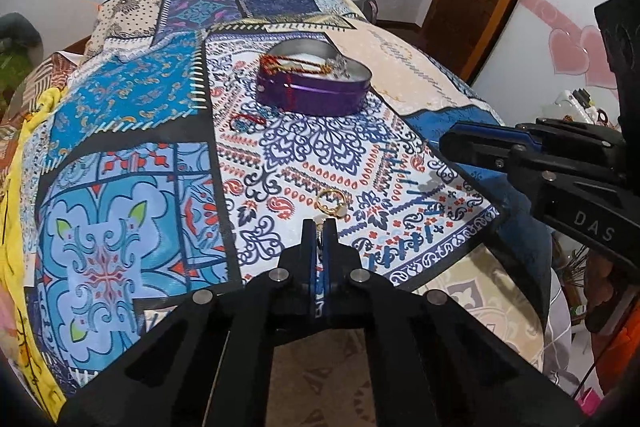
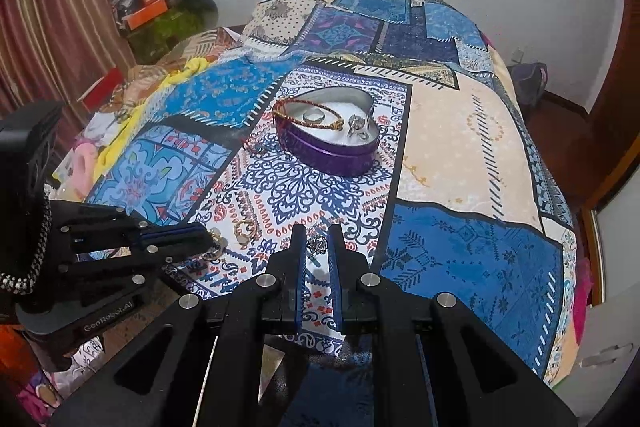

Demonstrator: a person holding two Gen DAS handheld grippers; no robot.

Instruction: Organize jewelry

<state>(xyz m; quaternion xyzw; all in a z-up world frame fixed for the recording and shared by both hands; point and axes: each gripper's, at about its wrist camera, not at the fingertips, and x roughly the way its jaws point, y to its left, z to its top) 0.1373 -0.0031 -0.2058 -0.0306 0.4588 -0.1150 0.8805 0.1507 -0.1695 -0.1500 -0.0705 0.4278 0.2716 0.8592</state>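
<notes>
The left tool (image 1: 319, 227) is pinched tight on a small gold earring (image 1: 320, 225); the right tool (image 2: 317, 241) grips a silver trinket (image 2: 317, 242). The heart-shaped purple tin (image 2: 332, 147) sits at 12 o'clock on the bed (image 2: 460, 147). Such thin grips could slip, dropping pieces into the busy quilt.

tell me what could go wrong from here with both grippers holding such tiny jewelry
1. The left gripper pinches a small gold piece only at its very tips, so it might slip out when lifted.
2. The right gripper holds a silver piece just as narrowly, and a drop onto the busy patterned bedspread would be hard to spot.
3. The bracelet draped over the purple box rim could snag.
</notes>
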